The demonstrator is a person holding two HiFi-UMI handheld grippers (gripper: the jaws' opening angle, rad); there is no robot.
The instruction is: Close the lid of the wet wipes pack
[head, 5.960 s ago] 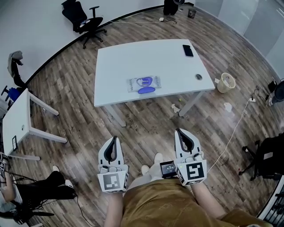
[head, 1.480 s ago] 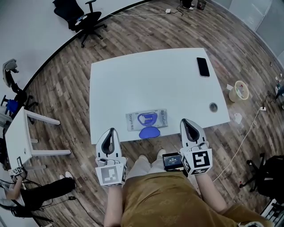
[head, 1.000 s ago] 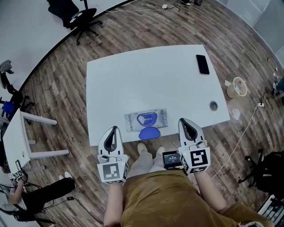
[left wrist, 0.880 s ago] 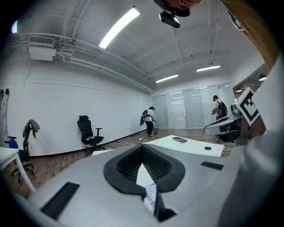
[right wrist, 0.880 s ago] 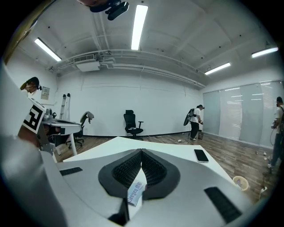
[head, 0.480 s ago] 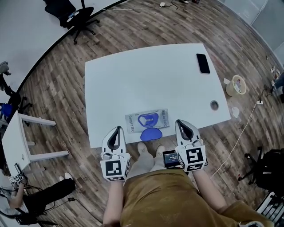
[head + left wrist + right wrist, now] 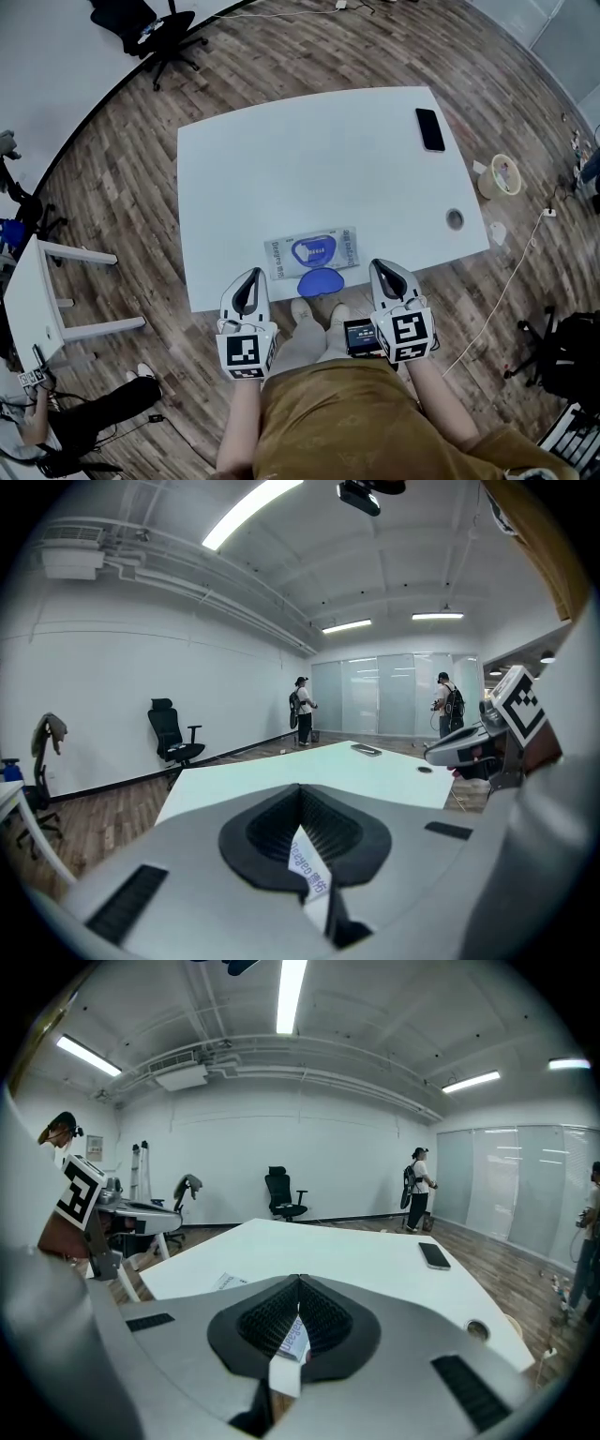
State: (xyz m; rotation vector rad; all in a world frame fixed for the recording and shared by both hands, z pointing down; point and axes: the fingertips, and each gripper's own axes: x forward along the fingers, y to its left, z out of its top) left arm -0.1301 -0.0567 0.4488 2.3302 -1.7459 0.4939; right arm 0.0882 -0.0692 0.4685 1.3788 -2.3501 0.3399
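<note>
Wet wipes pack [image 7: 310,253] laid on table [image 7: 309,150], blue lid [image 7: 316,280] folded open, contents indiscernible. Left gripper [image 7: 251,274], right gripper [image 7: 380,266]: jaws pressed together, empty. Lid shown in head view only.

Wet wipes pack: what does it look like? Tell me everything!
The wet wipes pack is a flat, soft-looking rectangle, pale with blue print and a blue oval frame in the middle. Its blue oval lid is flipped open, lying flat toward the near edge. It lies on the white table, touched by nothing else.
</note>
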